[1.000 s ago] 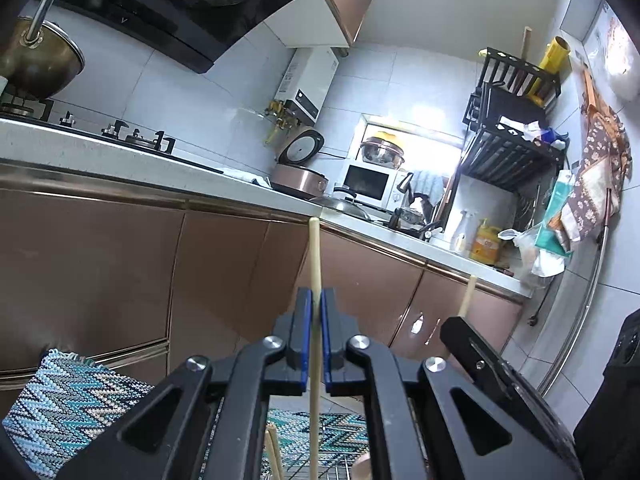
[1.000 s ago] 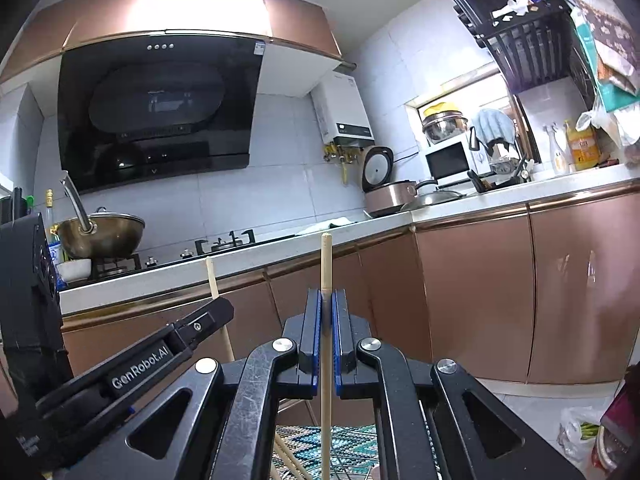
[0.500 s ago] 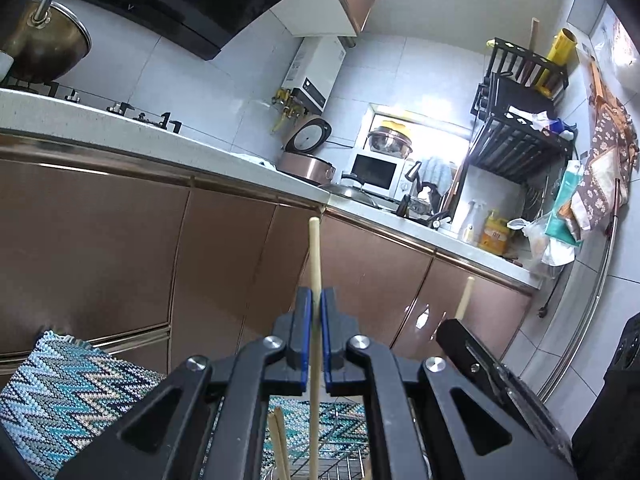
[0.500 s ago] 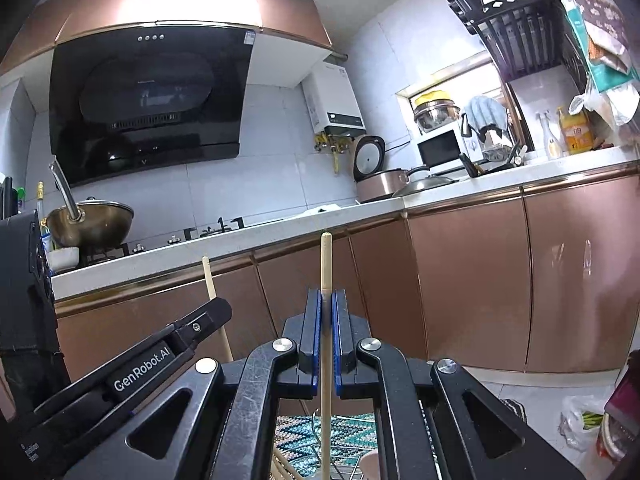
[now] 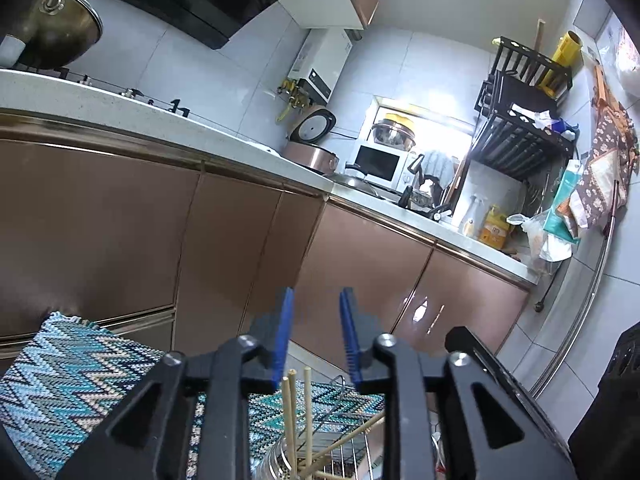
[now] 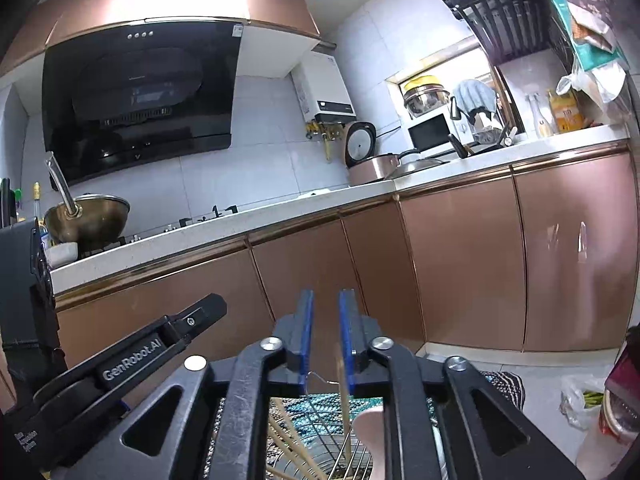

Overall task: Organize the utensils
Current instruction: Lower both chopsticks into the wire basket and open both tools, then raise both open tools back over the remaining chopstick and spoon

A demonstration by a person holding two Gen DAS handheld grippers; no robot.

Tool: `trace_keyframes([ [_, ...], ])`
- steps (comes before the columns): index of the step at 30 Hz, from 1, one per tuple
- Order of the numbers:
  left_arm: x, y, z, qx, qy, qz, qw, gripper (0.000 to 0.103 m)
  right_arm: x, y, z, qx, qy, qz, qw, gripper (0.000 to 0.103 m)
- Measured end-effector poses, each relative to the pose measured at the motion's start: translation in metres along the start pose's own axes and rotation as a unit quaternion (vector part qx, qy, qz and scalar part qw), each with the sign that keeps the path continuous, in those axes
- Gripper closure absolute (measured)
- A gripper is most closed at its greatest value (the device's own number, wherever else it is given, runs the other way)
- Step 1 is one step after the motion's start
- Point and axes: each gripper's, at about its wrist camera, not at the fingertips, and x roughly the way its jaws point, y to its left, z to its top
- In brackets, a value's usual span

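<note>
While both grippers are hovering low in front of the brown cabinets, the chopsticks are already standing in the wire rack (image 5: pixel 340 436) at the bottom centre of both frames, so this drop looks done. In the left wrist view, the left gripper (image 5: pixel 316 336) is opening, blue pads clearly apart, nothing between them; two chopstick tips (image 5: pixel 298 408) are poking up just below the gap, more sticks leaning across the rack. In the right wrist view, the right gripper (image 6: pixel 324 336) is also opening, narrower gap; one chopstick (image 6: pixel 343 396) is standing just inside the right pad, looks loose, contact hard to tell. More sticks are fanning out at lower left of that frame. A pink cup (image 6: pixel 370 428) is sitting beside the rack, which is resting on a zigzag mat (image 5: pixel 64 384).

Whether more utensils are waiting elsewhere isn't visible, so the remainder is unclear. Pose: both grippers pointing roughly level toward the cabinets, side by side, the left one's body showing at lower left of the right view.
</note>
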Motion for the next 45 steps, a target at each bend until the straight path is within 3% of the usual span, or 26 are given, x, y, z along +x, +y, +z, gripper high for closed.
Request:
trace_keyframes([
  [7,-0.061,0.007,0.027,0.001,-0.022,0.018,0.9996,0.062,-0.039,0.011,0.020,0.011,-0.019,-0.003,1.000,0.073],
  [12,-0.126,0.021,0.054,0.004,-0.043,0.055,0.9975,0.056,-0.079,0.028,0.042,0.003,-0.039,-0.013,0.999,0.052],
  [20,-0.226,0.044,0.082,0.001,-0.059,0.118,0.9913,0.052,-0.150,0.063,0.063,-0.004,-0.053,0.001,0.999,0.047],
  [26,-0.292,0.060,0.088,0.000,-0.055,0.138,0.9889,0.051,-0.191,0.090,0.066,-0.017,-0.045,0.020,0.999,0.041],
  [38,-0.406,0.097,0.078,-0.009,-0.042,0.194,0.9801,0.051,-0.255,0.130,0.054,-0.045,-0.029,0.068,0.996,0.041],
  [45,-0.455,0.109,0.065,-0.020,-0.044,0.201,0.9783,0.051,-0.286,0.142,0.053,-0.048,-0.034,0.084,0.995,0.041],
])
